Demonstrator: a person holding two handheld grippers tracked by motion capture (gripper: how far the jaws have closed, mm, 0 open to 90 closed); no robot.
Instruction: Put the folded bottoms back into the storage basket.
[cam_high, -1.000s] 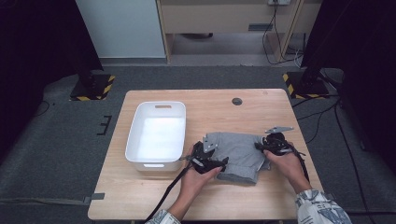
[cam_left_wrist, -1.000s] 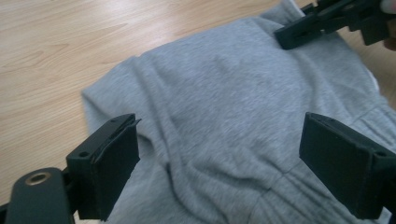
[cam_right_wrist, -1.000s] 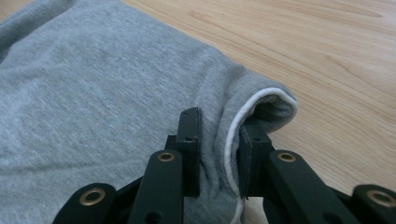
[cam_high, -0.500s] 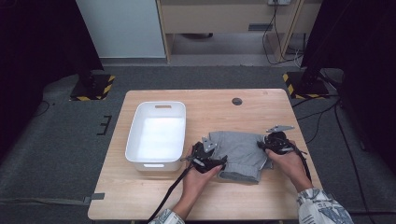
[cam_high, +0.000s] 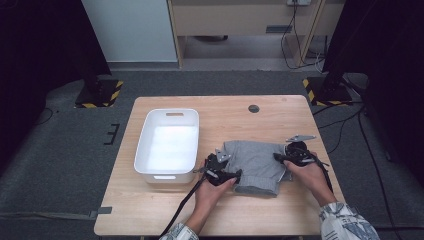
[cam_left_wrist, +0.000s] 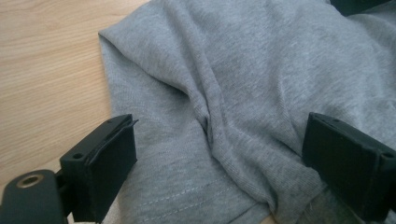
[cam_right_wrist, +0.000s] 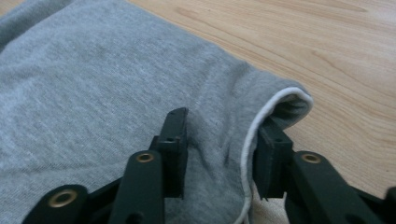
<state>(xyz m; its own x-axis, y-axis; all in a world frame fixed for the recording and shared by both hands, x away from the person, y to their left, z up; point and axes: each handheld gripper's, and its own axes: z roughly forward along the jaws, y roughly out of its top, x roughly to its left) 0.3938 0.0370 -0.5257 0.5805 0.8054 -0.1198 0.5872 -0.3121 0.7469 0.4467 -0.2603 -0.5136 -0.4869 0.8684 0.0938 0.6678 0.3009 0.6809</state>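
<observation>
One grey garment (cam_high: 256, 165) lying at lower centre of the high view, one white bin (cam_high: 168, 145) just left of it, one wooden table (cam_high: 230, 112) with bare room above and below. Left gripper (cam_high: 220, 169) at its left edge, right gripper (cam_high: 292, 155) at its right edge.

Left gripper view: jaws spread wide over wrinkled cloth (cam_left_wrist: 243, 93).

Right gripper view: jaws partly apart, straddling a white-trimmed fold (cam_right_wrist: 219, 135), not pinching shut.

Garment (cam_high: 256, 161) lies on table (cam_high: 150, 210), right of tub (cam_high: 170, 146).
</observation>
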